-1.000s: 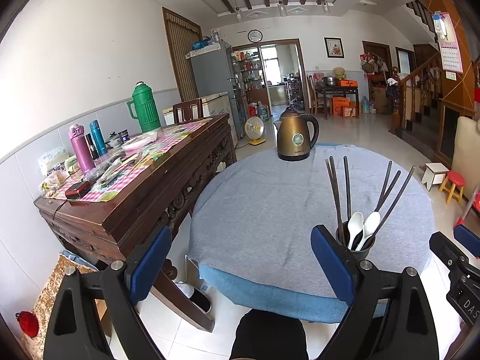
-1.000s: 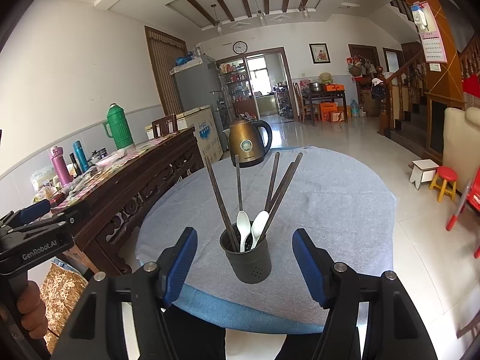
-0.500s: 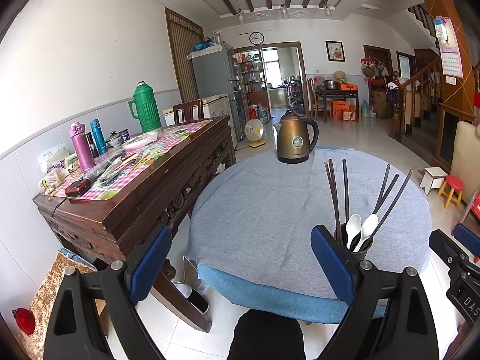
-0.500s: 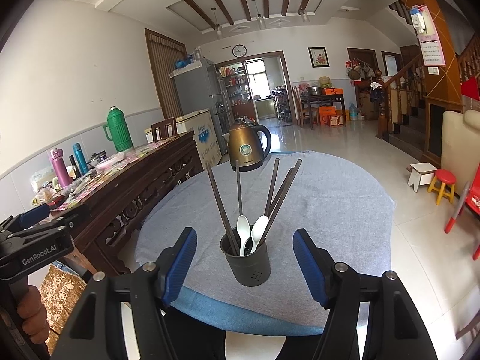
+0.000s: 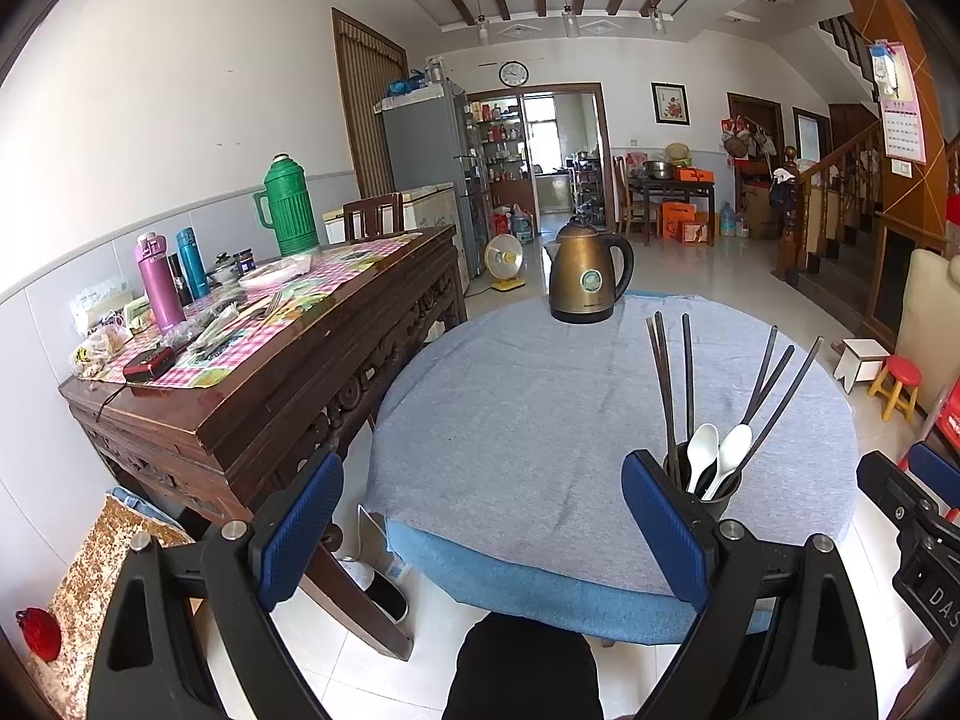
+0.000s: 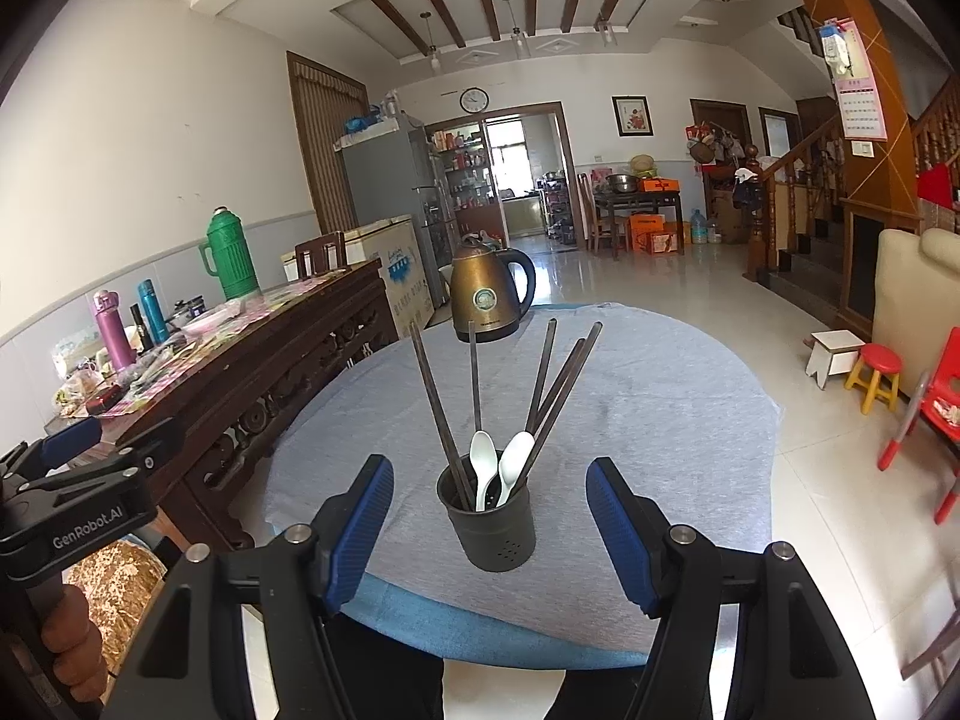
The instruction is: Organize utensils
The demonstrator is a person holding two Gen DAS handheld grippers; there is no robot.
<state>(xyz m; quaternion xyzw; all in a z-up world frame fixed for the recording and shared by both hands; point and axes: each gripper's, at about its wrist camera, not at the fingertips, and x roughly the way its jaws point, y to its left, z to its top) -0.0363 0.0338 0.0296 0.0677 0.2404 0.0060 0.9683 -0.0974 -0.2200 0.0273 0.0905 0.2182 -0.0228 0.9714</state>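
Note:
A dark utensil cup (image 6: 493,531) stands near the front edge of the round table (image 6: 660,396) with its grey cloth. Several dark chopsticks (image 6: 441,414) and two white spoons (image 6: 483,468) stick up out of it. My right gripper (image 6: 489,531) is open, its blue pads on either side of the cup and short of it, touching nothing. My left gripper (image 5: 480,528) hangs open and empty over the table's front left edge. In the left wrist view the cup (image 5: 711,480) shows just behind the right pad.
A bronze kettle (image 6: 489,300) stands at the table's far side. A carved wooden sideboard (image 5: 258,396) crowded with flasks and packets runs along the left, close to the table. Small stools (image 6: 873,381) and a red chair (image 6: 927,408) stand on the tiled floor to the right.
Both views have drifted only slightly; the cup sits a touch nearer between the right pads. Nothing was taken hold of or let go.

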